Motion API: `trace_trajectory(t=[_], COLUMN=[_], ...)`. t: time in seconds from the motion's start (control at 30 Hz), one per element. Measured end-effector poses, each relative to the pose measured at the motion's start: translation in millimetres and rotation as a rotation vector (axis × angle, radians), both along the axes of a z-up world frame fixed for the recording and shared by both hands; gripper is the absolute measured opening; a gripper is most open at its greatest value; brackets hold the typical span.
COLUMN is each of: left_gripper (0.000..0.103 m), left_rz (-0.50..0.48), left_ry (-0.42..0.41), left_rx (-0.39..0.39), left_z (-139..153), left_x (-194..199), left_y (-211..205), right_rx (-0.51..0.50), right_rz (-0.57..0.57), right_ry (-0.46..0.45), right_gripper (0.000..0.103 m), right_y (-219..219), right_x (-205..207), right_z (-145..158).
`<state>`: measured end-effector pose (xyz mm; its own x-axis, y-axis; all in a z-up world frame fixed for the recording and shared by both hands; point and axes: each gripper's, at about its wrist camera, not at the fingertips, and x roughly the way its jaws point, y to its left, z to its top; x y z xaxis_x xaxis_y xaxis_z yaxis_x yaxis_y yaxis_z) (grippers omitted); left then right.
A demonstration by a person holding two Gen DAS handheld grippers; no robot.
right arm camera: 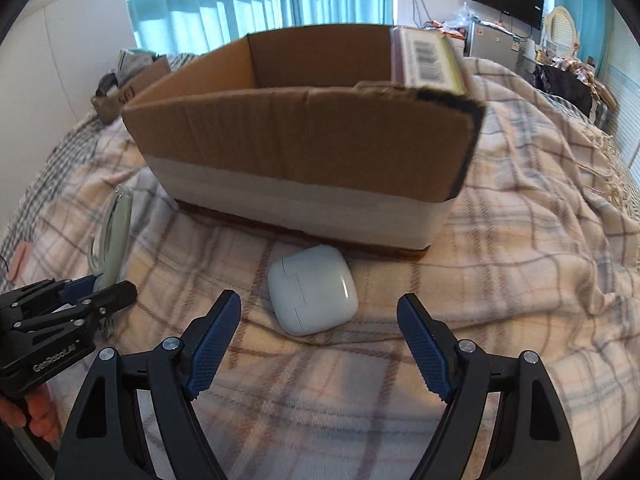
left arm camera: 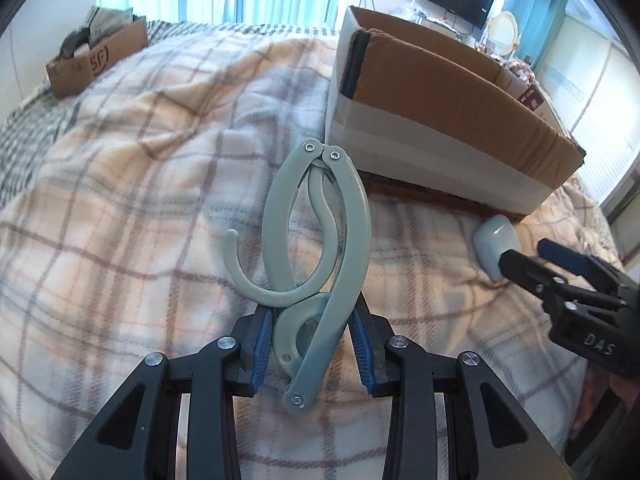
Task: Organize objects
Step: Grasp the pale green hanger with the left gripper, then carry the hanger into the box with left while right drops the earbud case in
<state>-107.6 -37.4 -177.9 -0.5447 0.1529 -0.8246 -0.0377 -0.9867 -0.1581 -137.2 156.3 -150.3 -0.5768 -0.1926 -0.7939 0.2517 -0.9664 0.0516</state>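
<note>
The grey-green folding plastic hanger lies on the plaid fleece blanket of the bed, just in front of the open brown cardboard box. The left gripper has its blue ribbed fingers closed in on the hanger's lower end, at or near contact; a firm pinch cannot be confirmed. The hanger is probably light and stiff, but its riveted arms may swing, so take hold where the arms overlap.

The glossy white rounded earbud case rests on the blanket beside the box wall. The right gripper has its fingers spread wide, short of the case. The case looks smooth, hard and slippery: grip across its flat faces.
</note>
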Motion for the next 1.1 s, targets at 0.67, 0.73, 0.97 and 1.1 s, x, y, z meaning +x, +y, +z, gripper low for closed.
trace_trajectory(t=[0.67,0.73,0.97,1.1], left_gripper=[0.036,0.036,0.035,0.035], left_rz=[-0.024,-0.025,-0.019,-0.027], left_ry=[-0.042,-0.033,-0.016,0.026], left_rx=[0.068,0.076,0.082,0.090], left_z=[-7,-1,20,44], left_x=[4,10,29,42], left_y=[1,2,7,14], right_rx=[0.073,0.081,0.053,0.035], right_rz=[0.020,0.034,0.051,0.055], right_ry=[-0.014,0.000,0.050,0.091], right_gripper=[0.052,0.052,0.052,0.052], right_y=[-14,-16,-22,-21], right_x=[4,14,41,58], right_z=[-8,-1,26,50])
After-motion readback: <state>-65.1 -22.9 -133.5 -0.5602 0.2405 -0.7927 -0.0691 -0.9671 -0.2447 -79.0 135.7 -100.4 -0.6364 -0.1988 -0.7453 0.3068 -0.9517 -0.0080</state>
